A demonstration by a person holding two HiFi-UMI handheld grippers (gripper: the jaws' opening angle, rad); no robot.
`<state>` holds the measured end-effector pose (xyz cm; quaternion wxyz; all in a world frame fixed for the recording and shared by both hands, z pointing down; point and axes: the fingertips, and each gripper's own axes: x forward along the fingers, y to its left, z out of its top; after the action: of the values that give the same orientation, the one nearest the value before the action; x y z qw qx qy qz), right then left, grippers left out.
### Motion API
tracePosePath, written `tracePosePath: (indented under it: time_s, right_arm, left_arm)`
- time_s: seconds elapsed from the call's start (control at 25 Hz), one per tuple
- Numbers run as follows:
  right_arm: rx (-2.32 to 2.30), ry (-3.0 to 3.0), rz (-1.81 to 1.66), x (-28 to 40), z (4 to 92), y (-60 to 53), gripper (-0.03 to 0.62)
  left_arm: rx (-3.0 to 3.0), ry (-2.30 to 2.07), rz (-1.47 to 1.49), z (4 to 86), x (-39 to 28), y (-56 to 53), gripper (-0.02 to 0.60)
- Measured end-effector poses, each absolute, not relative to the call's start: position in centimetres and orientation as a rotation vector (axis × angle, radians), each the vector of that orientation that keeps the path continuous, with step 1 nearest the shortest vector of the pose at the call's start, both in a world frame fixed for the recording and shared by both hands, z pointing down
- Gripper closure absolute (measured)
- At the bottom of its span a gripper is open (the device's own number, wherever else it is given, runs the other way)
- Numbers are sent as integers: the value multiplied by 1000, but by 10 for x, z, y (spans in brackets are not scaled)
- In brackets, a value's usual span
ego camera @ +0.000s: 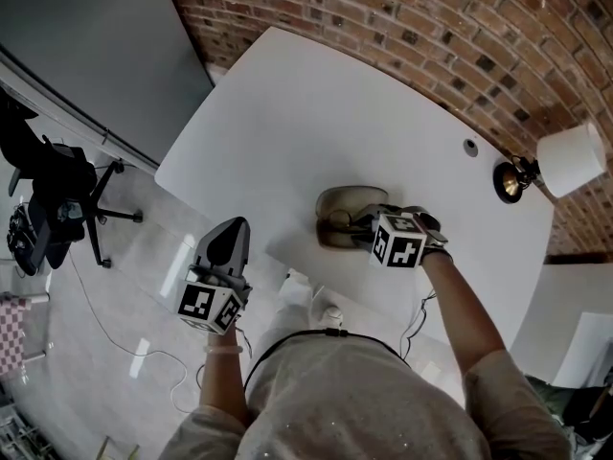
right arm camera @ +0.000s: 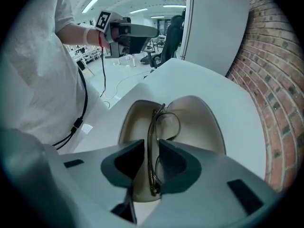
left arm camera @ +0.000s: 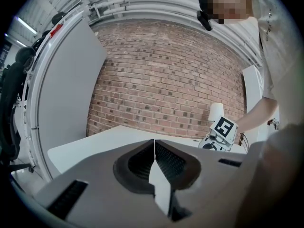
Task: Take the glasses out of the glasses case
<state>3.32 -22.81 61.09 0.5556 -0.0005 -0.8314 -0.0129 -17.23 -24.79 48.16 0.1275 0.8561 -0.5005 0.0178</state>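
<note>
Metal-framed glasses [right arm camera: 151, 127], lying in the open glasses case [right arm camera: 199, 122], are being narrowly straddled, not yet lifted, by the fingers of the right gripper [right arm camera: 152, 144], the left gripper [left arm camera: 155, 146] being held shut and empty, away from the case.

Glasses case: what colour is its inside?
Pale beige. The right gripper view, looking down into the open glasses case, shows it best.

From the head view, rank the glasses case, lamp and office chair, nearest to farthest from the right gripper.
1. Glasses case: under the right gripper.
2. Lamp: by the wall, right.
3. Office chair: on the floor, far left.
</note>
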Motion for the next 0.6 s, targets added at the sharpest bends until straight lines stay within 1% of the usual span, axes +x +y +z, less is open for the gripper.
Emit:
tracePosePath:
  time_s: [0.28,0.36,0.6]
  right_arm:
    - [-14,-1917,-51,33,614,-229,493]
    - [-5,-1894,-89,34,616,-232,525]
    - [-6,-1879,-103,32,620,-232,545]
  left_arm:
    - [2477,-1463,46,484,-175,-247,574]
    - [2472,-1467,44,485,-175,-246,574]
    - [2452,-1477,43,488,-179,-243,574]
